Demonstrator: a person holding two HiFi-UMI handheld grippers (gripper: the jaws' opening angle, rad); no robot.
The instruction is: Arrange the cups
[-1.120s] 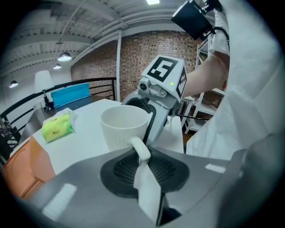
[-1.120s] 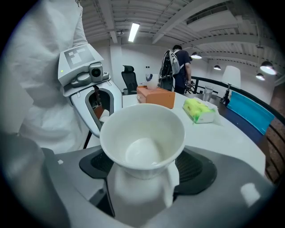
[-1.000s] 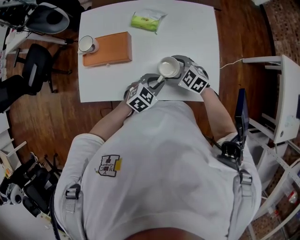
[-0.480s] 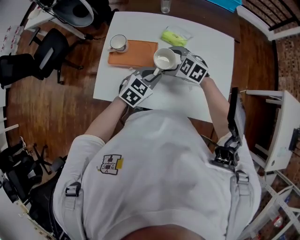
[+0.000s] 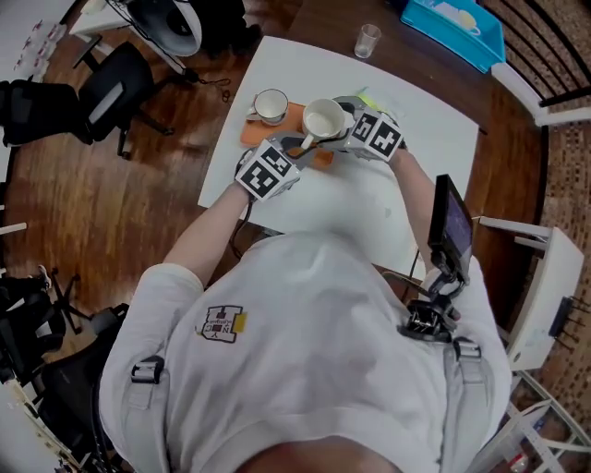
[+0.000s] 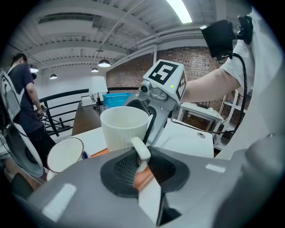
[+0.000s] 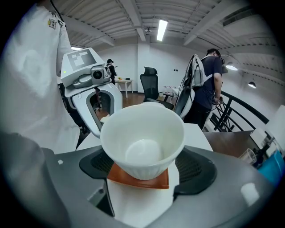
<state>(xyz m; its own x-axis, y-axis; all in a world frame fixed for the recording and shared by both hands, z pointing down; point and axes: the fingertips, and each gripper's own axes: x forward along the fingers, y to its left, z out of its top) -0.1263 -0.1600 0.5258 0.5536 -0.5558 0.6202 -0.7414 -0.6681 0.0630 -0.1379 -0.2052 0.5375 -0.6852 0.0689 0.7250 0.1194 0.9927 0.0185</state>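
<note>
Holding a white ribbed ceramic cup (image 5: 323,118) with both grippers at once, over the far-left part of the white rectangular table (image 5: 369,199). Pinching the cup's curved handle (image 6: 140,149) in the left gripper (image 6: 141,167) — jaws drawn nearly together, black ribbed pads pressed on either side of the handle, cup body upright just beyond them. Clasping the cup's bowl from the opposite side in the right gripper (image 7: 143,171) — jaws spread wide, dark pads flanking the tapered lower wall and meeting it on both sides, smooth white inside in plain view. Showing in the head view as two marker cubes either side of the cup, the left one nearer the person, the right one towards the table's middle.

Sits over the flat orange rectangular mat (image 5: 254,131), with orange directly beneath the base in the right gripper view. Touching the mat or just clear of it, impossible to tell. Just beside it to the left, a second white round cup (image 5: 271,105), upright at the mat's far-left corner and apart from the held cup.

Beyond the white table's far edge, a small clear drinking glass (image 5: 367,40) on a dark surface. Further right, a bright blue box (image 5: 452,23). Off the table to the left, a black office chair (image 5: 111,88) on the brown wooden floor (image 5: 175,185).
</note>
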